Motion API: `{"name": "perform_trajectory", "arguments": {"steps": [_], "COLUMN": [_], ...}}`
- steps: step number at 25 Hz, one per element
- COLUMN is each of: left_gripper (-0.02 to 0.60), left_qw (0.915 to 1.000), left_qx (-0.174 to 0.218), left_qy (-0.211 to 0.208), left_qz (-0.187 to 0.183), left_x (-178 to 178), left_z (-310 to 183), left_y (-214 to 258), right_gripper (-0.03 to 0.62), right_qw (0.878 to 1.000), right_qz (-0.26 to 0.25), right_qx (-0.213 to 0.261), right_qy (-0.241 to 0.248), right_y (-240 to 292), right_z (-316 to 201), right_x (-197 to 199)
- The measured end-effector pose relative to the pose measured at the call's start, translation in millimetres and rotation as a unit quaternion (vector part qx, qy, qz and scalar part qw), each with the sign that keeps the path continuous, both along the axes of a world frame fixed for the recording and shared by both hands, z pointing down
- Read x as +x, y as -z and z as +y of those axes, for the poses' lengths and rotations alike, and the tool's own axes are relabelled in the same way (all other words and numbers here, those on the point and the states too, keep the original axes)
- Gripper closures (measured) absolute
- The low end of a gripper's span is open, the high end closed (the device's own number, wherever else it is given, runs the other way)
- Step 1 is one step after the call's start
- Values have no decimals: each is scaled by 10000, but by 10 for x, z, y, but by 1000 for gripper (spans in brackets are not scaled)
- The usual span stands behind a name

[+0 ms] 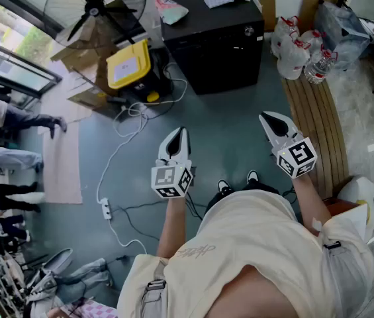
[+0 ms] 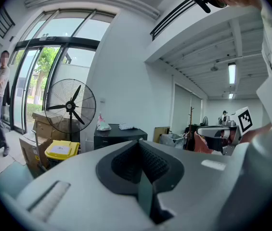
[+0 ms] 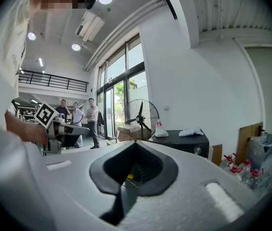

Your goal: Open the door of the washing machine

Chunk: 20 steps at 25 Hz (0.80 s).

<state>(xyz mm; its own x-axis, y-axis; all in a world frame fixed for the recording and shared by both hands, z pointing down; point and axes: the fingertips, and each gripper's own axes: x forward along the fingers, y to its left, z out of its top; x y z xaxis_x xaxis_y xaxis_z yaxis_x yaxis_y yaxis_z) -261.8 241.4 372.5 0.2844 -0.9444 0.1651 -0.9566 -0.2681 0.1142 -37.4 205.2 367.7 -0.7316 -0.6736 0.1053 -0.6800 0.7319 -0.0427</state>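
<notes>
Left forearm reached forward from the body. Left gripper (image 1: 178, 136) was held near level above the floor (image 1: 233, 121), jaws shut with nothing between them. Right forearm likewise forward. Right gripper (image 1: 271, 119) was near level, jaws together at the tips, empty. Black washing machine (image 1: 216, 45) stood on the floor well ahead of both grippers, roughly between them, touched by neither.

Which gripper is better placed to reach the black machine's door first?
Left, probably. The left gripper points straight at the black machine; the right gripper sits past its right edge. Both are far, shut, empty.
</notes>
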Motion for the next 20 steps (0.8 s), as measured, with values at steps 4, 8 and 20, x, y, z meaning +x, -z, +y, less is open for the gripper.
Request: {"name": "perform_trajectory", "arguments": {"steps": [4, 8, 20], "left_gripper": [563, 563, 563], "left_qw": [10000, 10000, 9999], "left_qx": [-22, -28, -86], "left_qy": [-14, 6, 59], "left_qz": [11, 5, -73], "left_x": [27, 39, -106], "left_z": [-23, -43, -55], "left_y": [-5, 10, -75], "right_gripper": [594, 594, 594], "right_qw": [10000, 10000, 9998], "right_qz": [-12, -16, 180], "right_qx": [-38, -39, 35], "right_qy": [4, -89, -33], "right_y": [-16, -23, -84], "right_z": [-14, -76, -111], "right_x": [12, 32, -177]}}
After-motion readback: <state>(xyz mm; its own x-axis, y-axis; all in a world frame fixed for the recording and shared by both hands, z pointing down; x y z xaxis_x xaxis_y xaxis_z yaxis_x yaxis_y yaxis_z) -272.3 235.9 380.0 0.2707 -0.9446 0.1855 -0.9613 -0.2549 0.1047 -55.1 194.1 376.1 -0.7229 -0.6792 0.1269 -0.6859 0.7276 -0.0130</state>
